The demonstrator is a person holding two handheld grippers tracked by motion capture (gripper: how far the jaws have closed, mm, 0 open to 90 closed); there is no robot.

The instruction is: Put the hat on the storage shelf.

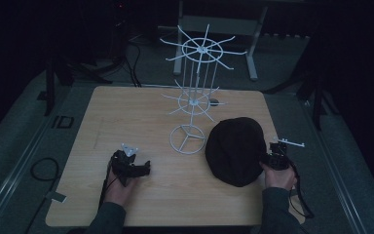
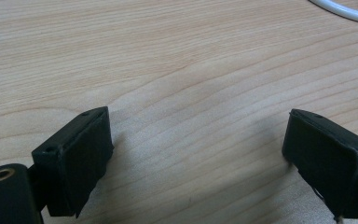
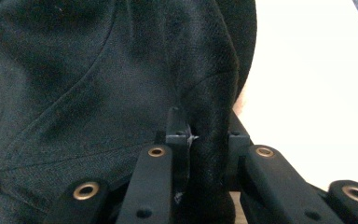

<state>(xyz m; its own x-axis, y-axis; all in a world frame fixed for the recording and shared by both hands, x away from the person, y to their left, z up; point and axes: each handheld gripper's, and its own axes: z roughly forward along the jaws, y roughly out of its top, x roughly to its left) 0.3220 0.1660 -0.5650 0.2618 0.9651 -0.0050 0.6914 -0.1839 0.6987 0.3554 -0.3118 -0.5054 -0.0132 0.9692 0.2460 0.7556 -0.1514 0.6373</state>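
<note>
A black cap [image 1: 235, 150] is laid on the wooden table, just right of a white wire rack's [image 1: 193, 92] ring base, one edge fold being pinched.

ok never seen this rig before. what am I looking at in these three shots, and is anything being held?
No robot: a person holds a two-jaw gripper in each hand. The high view looks down on a wooden table; the other two pictures come from cameras riding on the grippers. On the table stand a white wire display rack and a black cap. The left gripper is open over bare wood, holding nothing. The right gripper is shut on a fold of the cap's fabric.
</note>
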